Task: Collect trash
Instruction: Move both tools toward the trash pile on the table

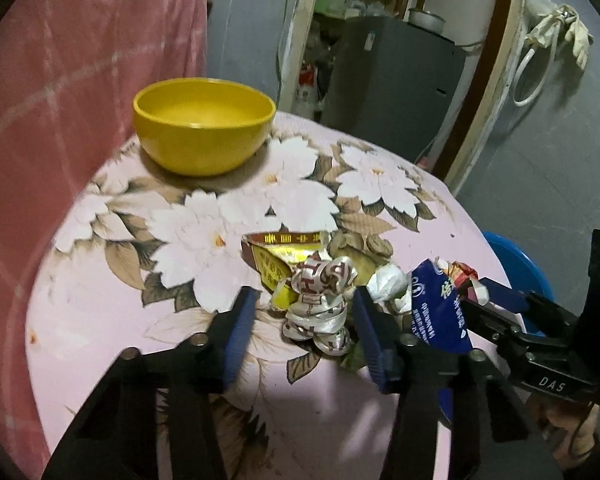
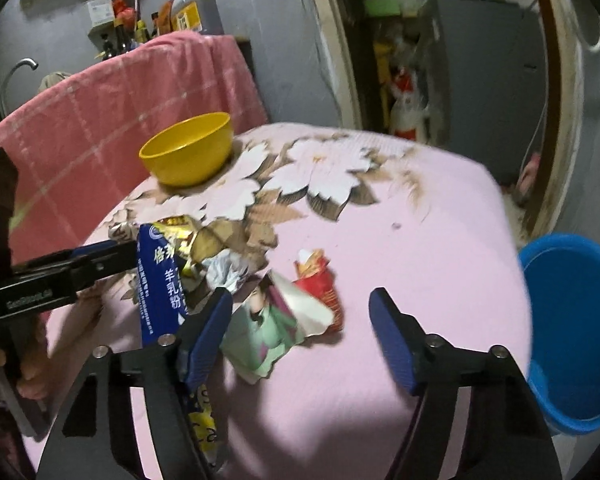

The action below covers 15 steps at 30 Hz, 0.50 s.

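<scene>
Where tool [image 1: 304, 316] straddles: crumpled wrapper [image 1: 320, 300].

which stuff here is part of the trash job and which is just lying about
For the job:
silver wrapper
blue packet
red wrapper
green paper
gold-and-brown packet
blue bucket
left claw
right claw

Lying about:
yellow bowl
pink cloth
grey cabinet

The right gripper [image 2: 300, 334] stands with jaws apart over a crumpled green-and-white wrapper [image 2: 268, 328] and a red wrapper [image 2: 320, 280] (frame center). At left, the left gripper [image 2: 128, 258] meets a blue packet [image 2: 160, 280]. A blue bucket [image 2: 572, 320] sits at right, 1 yellow bowl [image 2: 188, 152] upper left.
</scene>
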Each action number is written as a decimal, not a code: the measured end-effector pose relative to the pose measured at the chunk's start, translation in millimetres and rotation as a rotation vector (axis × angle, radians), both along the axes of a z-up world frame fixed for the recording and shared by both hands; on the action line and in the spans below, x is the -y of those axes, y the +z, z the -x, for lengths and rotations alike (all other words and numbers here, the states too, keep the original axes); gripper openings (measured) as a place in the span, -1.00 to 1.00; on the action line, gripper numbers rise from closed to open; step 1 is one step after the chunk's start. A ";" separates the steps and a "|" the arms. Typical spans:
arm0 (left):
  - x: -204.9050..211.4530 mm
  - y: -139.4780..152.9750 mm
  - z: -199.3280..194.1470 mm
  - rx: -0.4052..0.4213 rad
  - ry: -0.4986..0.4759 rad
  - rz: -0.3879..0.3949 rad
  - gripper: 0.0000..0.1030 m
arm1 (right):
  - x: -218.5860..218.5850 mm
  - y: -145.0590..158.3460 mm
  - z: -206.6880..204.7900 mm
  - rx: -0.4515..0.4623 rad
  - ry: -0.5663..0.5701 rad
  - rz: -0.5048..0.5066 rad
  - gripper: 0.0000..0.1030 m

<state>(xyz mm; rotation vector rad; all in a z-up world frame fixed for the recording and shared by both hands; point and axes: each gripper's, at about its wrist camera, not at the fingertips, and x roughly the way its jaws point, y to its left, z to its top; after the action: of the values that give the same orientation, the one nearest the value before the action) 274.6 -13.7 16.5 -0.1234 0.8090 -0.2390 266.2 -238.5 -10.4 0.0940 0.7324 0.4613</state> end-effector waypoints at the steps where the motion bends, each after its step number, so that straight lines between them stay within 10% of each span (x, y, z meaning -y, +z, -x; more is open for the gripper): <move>1: -0.8 -1.6 -1.7 -0.012 -0.002 0.011 -0.33 | -1.0 -1.0 -0.6 -0.011 0.009 -0.002 0.28; 15: -11.0 7.4 27.3 0.032 0.043 0.006 -0.55 | -1.4 -9.1 2.2 -0.070 0.093 -0.101 -0.50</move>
<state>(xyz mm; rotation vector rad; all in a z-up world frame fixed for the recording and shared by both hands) 247.2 -2.7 23.9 -0.1420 0.7736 -0.2021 264.1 -237.0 -19.5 0.1722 0.7840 0.5859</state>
